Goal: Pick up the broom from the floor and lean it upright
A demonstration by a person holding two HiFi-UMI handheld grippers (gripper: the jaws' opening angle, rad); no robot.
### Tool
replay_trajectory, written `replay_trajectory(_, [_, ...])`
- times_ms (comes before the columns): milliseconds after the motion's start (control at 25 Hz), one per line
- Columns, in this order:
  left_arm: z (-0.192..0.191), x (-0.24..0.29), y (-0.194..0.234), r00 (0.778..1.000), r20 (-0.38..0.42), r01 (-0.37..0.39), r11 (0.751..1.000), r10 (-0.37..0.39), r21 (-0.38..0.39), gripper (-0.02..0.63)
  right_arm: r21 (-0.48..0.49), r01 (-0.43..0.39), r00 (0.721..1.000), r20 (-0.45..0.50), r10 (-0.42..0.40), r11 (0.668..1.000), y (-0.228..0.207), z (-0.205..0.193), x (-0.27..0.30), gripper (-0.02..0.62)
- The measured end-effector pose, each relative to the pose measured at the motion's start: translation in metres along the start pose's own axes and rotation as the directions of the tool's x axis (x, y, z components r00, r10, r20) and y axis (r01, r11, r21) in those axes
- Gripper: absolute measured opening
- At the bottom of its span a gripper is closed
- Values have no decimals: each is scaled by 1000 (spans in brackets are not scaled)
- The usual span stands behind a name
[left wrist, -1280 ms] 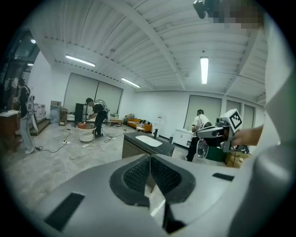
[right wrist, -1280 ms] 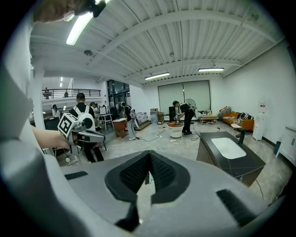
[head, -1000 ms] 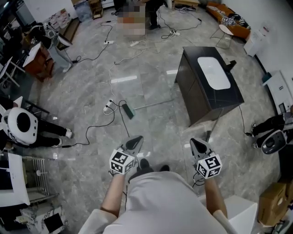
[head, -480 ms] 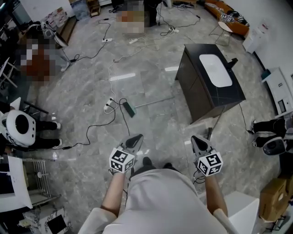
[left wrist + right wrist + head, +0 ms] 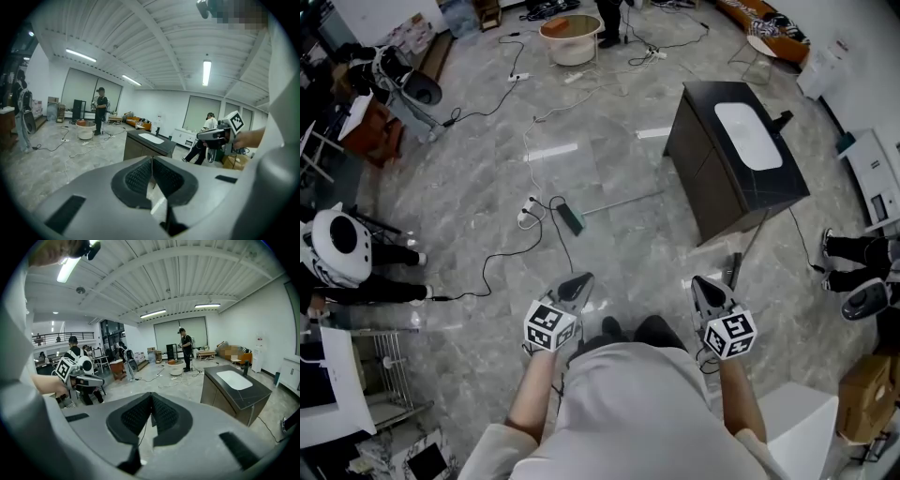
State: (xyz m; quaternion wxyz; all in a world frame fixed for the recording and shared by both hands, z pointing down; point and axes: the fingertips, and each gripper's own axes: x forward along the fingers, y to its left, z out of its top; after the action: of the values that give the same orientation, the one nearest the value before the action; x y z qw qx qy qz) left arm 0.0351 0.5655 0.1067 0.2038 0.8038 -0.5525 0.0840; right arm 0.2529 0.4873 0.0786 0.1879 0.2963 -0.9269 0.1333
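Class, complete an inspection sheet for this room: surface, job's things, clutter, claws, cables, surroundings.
Surface: glossy grey floor.
Job's things: broom lying flat on the floor ahead, untouched.
Clutter: tub far off; box at right.
Claws: left claw shut, empty; right claw shut, empty; both short of the broom.
Cables: power strip and black cable beside the broom's green head.
Surroundings: dark cabinet with sink at right; robot at left; people in the distance.
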Motion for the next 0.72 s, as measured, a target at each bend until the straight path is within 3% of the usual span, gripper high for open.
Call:
replay_trajectory(440, [-8,15,12,1000,-9,14,999,-15,-37,9,-6,7,999,-38,-7,1000,-9,0,17,0])
replay_trajectory(720, [5,49,20,999,-32,17,999,-18,-42,9,8,-9,999,-52,9,1000,-38,9,42,0])
